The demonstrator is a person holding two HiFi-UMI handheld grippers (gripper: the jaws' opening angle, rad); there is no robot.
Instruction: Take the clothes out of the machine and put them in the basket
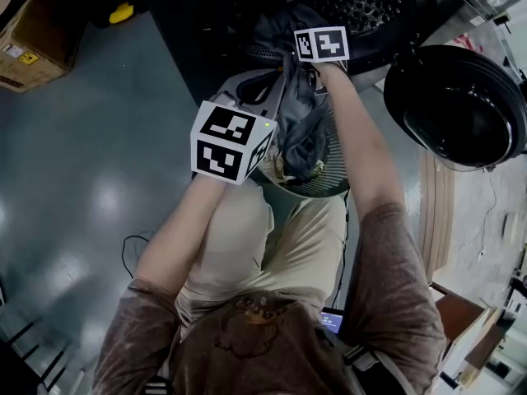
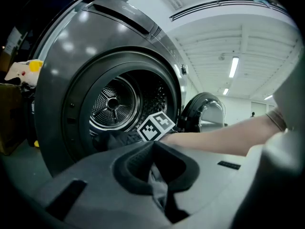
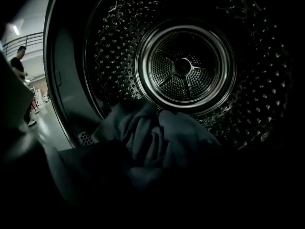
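The machine's drum (image 1: 354, 2) stands open at the top of the head view. Dark grey clothes (image 1: 300, 113) trail from its mouth down into the white basket (image 1: 327, 188) in front of the person's knees. My left gripper (image 1: 233, 142) hovers over the basket's left rim; its jaws (image 2: 157, 175) are shut on a fold of grey cloth (image 2: 159, 190). My right gripper (image 1: 321, 44) reaches into the drum mouth. In its own view the jaws (image 3: 152, 175) are dark shapes set wide apart, with a heap of grey clothes (image 3: 152, 132) just ahead of them on the drum floor (image 3: 183, 66).
The round machine door (image 1: 457, 105) hangs open to the right of the drum. A cardboard box (image 1: 33, 39) and a yellow object (image 1: 121, 12) sit on the floor at the far left. A thin cable (image 1: 132, 245) lies by the person's left side. A person (image 3: 20, 66) stands far off.
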